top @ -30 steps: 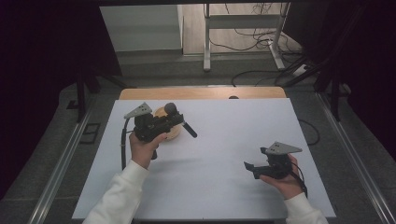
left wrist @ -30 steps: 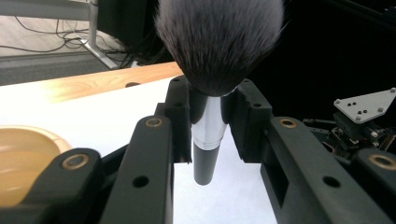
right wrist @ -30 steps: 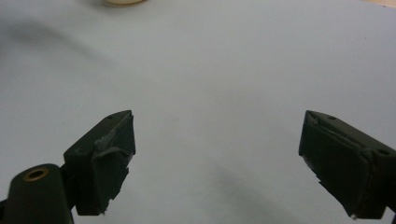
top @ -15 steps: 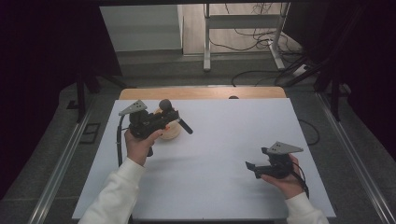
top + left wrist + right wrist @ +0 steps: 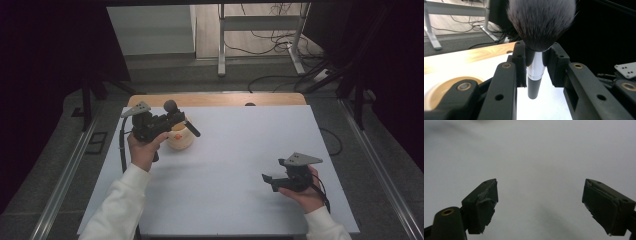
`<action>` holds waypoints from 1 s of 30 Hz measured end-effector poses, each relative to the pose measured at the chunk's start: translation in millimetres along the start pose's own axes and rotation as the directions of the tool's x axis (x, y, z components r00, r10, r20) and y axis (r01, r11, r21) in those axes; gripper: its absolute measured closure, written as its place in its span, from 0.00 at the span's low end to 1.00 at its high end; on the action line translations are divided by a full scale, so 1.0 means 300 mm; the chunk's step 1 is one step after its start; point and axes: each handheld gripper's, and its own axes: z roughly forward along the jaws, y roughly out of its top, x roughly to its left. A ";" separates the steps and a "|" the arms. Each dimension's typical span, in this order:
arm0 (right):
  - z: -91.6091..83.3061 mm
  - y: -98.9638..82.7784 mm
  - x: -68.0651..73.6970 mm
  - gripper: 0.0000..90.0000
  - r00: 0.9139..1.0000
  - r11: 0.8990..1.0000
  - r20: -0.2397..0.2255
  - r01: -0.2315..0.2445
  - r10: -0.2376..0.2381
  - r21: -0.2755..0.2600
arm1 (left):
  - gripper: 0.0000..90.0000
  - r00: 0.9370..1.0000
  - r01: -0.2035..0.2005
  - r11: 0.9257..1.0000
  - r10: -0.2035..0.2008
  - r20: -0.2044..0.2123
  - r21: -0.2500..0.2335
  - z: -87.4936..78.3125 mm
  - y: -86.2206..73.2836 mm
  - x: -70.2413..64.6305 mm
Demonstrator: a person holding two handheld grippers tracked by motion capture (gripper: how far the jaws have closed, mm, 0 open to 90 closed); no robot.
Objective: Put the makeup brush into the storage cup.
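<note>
The brush (image 5: pixel 535 57) has dark grey bristles that pale to whitish at the tips, a shiny silver collar below them and a black handle. The left tool (image 5: pixel 535 67) is black, with small brass-coloured rivets on its arms and a light grey plate on top. The right tool (image 5: pixel 540 205) is black as well, its pads scuffed grey, and carries the same grey plate. The bowl (image 5: pixel 181 140) is pale cream with an orange spot. The desk (image 5: pixel 240 175) is plain white, with a light wood strip along its far edge. Both sleeves (image 5: pixel 117 205) are white. The floor (image 5: pixel 60 160) is grey.
</note>
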 end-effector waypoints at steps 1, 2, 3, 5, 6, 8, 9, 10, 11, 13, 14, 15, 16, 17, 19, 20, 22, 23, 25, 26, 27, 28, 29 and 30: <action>0.000 0.000 0.000 0.15 1.000 1.000 0.000 0.000 0.000 0.000 | 0.79 1.000 0.000 1.000 0.000 -0.008 -0.001 -0.004 0.005 0.007; 0.001 0.000 0.000 0.15 1.000 1.000 0.000 0.000 0.000 0.001 | 0.79 1.000 0.002 1.000 -0.002 -0.014 -0.004 -0.007 0.009 0.013; 0.001 0.000 0.000 0.15 1.000 1.000 0.000 0.001 -0.001 0.001 | 0.79 1.000 0.003 1.000 -0.003 -0.018 -0.004 -0.009 0.012 0.017; 0.003 -0.001 0.001 0.15 1.000 1.000 -0.001 0.002 -0.002 0.002 | 0.79 1.000 0.004 1.000 -0.004 -0.028 -0.007 -0.015 0.020 0.028; 0.003 -0.001 0.001 0.15 1.000 1.000 0.000 0.002 -0.002 0.003 | 0.79 0.999 0.005 1.000 -0.006 -0.032 -0.009 -0.018 0.022 0.034; 0.004 -0.001 0.001 0.15 1.000 1.000 -0.001 0.002 -0.002 0.004 | 0.79 0.999 0.009 1.000 -0.010 -0.044 -0.011 -0.023 0.025 0.045; 0.004 -0.001 0.000 0.15 1.000 1.000 -0.001 0.002 -0.002 0.004 | 0.79 0.999 0.011 1.000 -0.011 -0.049 -0.011 -0.025 0.026 0.050; 0.004 -0.001 0.000 0.15 1.000 1.000 -0.001 0.002 -0.002 0.005 | 0.79 0.999 0.012 1.000 -0.012 -0.053 -0.010 -0.026 0.026 0.053; 0.004 -0.002 0.000 0.15 1.000 1.000 -0.001 0.001 -0.001 0.005 | 0.79 0.998 0.015 1.000 -0.016 -0.058 -0.011 -0.028 0.025 0.060; 0.005 -0.002 0.001 0.15 1.000 1.000 -0.002 0.002 -0.002 0.006 | 0.79 0.998 0.020 1.000 -0.020 -0.066 -0.011 -0.031 0.025 0.070; 0.005 -0.002 0.000 0.15 1.000 1.000 -0.002 0.003 -0.003 0.006 | 0.79 0.997 0.023 1.000 -0.023 -0.069 -0.012 -0.032 0.025 0.074; 0.005 -0.002 0.000 0.15 1.000 1.000 -0.002 0.002 -0.002 0.006 | 0.79 0.997 0.024 1.000 -0.025 -0.074 -0.014 -0.033 0.025 0.079; 0.005 -0.002 0.000 0.15 1.000 1.000 -0.002 0.002 -0.002 0.006 | 0.79 0.997 0.027 1.000 -0.028 -0.077 -0.014 -0.035 0.026 0.083; 0.005 -0.002 0.000 0.15 1.000 1.000 -0.002 0.002 -0.002 0.006 | 0.79 0.996 0.027 1.000 -0.028 -0.081 -0.015 -0.036 0.027 0.086; 0.005 -0.002 0.000 0.15 1.000 1.000 -0.002 0.003 -0.003 0.007 | 0.79 0.996 0.030 0.999 -0.031 -0.087 -0.016 -0.038 0.027 0.093; 0.006 -0.002 0.000 0.15 1.000 1.000 -0.002 0.004 -0.004 0.007 | 0.79 0.996 0.029 0.999 -0.030 -0.090 -0.015 -0.039 0.028 0.095; 0.006 -0.002 0.001 0.15 1.000 1.000 -0.002 0.004 -0.004 0.007 | 0.79 0.995 0.030 0.999 -0.031 -0.098 -0.016 -0.039 0.029 0.101; 0.006 -0.002 0.000 0.15 1.000 1.000 -0.002 0.004 -0.004 0.007 | 0.79 0.994 0.034 0.999 -0.035 -0.101 -0.017 -0.040 0.030 0.106; 0.005 -0.002 0.000 0.15 1.000 1.000 -0.002 0.004 -0.004 0.006 | 0.79 0.993 0.035 0.999 -0.037 -0.109 -0.016 -0.040 0.031 0.113; 0.005 -0.002 0.000 0.15 1.000 1.000 -0.001 0.003 -0.003 0.006 | 0.79 0.993 0.037 0.999 -0.039 -0.115 -0.015 -0.040 0.031 0.117; 0.005 -0.002 -0.001 0.15 1.000 1.000 -0.001 0.003 -0.003 0.006 | 0.79 0.992 0.037 0.999 -0.039 -0.119 -0.015 -0.040 0.031 0.120; 0.005 -0.002 -0.001 0.15 1.000 1.000 -0.001 0.003 -0.003 0.005 | 0.79 0.992 0.038 0.999 -0.040 -0.123 -0.015 -0.040 0.032 0.124; 0.005 -0.002 -0.001 0.15 1.000 1.000 -0.001 0.002 -0.002 0.006 | 0.79 0.991 0.039 0.999 -0.040 -0.126 -0.015 -0.040 0.032 0.128; 0.005 -0.002 -0.001 0.15 1.000 1.000 0.000 0.002 -0.002 0.006 | 0.79 0.990 0.039 0.999 -0.040 -0.133 -0.014 -0.039 0.032 0.132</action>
